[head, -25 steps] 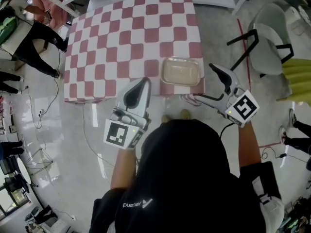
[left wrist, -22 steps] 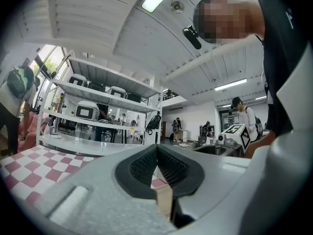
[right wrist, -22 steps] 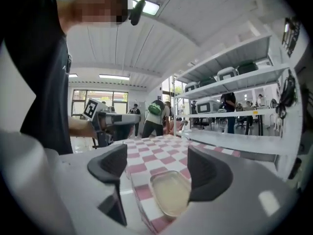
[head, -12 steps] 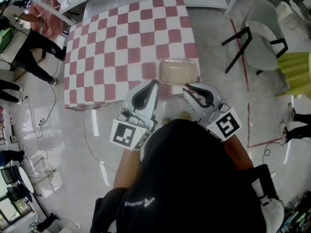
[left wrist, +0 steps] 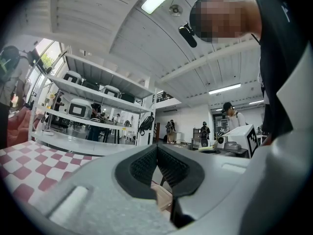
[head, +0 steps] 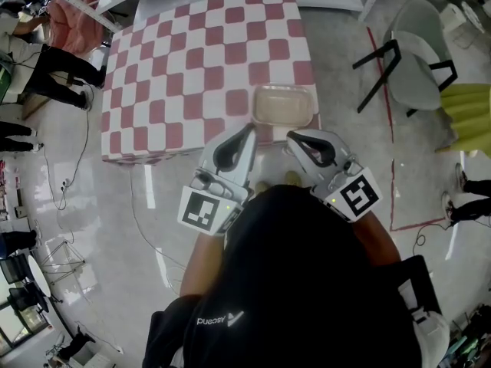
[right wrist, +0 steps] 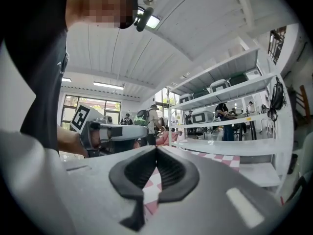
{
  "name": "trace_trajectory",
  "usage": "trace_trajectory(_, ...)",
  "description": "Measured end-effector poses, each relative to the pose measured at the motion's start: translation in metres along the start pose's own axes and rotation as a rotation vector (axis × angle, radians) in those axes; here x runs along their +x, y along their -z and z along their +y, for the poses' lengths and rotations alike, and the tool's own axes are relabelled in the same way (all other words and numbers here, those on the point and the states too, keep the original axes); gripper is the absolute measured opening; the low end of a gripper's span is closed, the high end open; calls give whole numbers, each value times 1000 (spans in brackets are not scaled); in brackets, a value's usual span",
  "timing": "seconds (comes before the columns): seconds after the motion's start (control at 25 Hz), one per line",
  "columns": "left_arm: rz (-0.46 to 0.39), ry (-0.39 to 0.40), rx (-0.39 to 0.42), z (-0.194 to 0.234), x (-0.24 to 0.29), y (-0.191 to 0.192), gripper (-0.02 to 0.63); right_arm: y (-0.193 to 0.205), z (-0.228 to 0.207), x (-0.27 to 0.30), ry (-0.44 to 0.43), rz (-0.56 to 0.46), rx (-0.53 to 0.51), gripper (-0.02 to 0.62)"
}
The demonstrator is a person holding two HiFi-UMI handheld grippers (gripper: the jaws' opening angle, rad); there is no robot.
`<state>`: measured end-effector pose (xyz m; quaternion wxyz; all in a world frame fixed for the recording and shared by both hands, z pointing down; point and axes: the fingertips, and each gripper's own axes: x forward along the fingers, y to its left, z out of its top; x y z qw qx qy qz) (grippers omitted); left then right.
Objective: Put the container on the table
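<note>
A shallow beige container [head: 282,106] sits on the red-and-white checked table [head: 184,67], near its front right corner. Both grippers hang side by side just short of the table's near edge, pointing level toward it. My left gripper [head: 250,128] is shut and empty, its pads [left wrist: 146,164] pressed together, and a beige sliver of the container [left wrist: 160,196] shows below them. My right gripper [head: 291,137] is also shut on nothing, with its pads [right wrist: 168,168] meeting. Neither gripper touches the container.
A white chair with black legs [head: 418,60] stands right of the table, with a yellow-green object [head: 468,117] beyond it. People stand at the far left [head: 46,75]. Long white shelves with machines [left wrist: 93,111] run behind the table. Cables lie on the floor [head: 146,228].
My right gripper has swung in from the right toward the table's near edge and its jaws went from wide open to shut. The left gripper edged forward. The container stayed put.
</note>
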<state>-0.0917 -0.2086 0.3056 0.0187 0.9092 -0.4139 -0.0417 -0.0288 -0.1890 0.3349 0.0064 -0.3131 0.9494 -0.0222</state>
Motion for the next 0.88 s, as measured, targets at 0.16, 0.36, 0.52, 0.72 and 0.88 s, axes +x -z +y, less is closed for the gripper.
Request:
trace_trajectory(0.16, 6, -4, 4, -2, -5, 2, 9, 0, 7, 1, -21, 4, -7, 3)
trace_trajectory(0.36, 8, -13, -8, -4, -9, 5, 9, 1, 13, 0, -46, 4, -11, 3)
trace_trajectory(0.52, 18, -14, -4, -7, -10, 4, 9, 2, 13, -2, -51, 9, -7, 3)
trace_trajectory(0.72, 21, -11, 3, -8, -10, 5, 9, 4, 12, -3, -61, 15, -7, 3)
trace_trajectory(0.88, -10, -10, 2, -9, -6, -1, 9, 5, 11, -5, -66, 18, -4, 3)
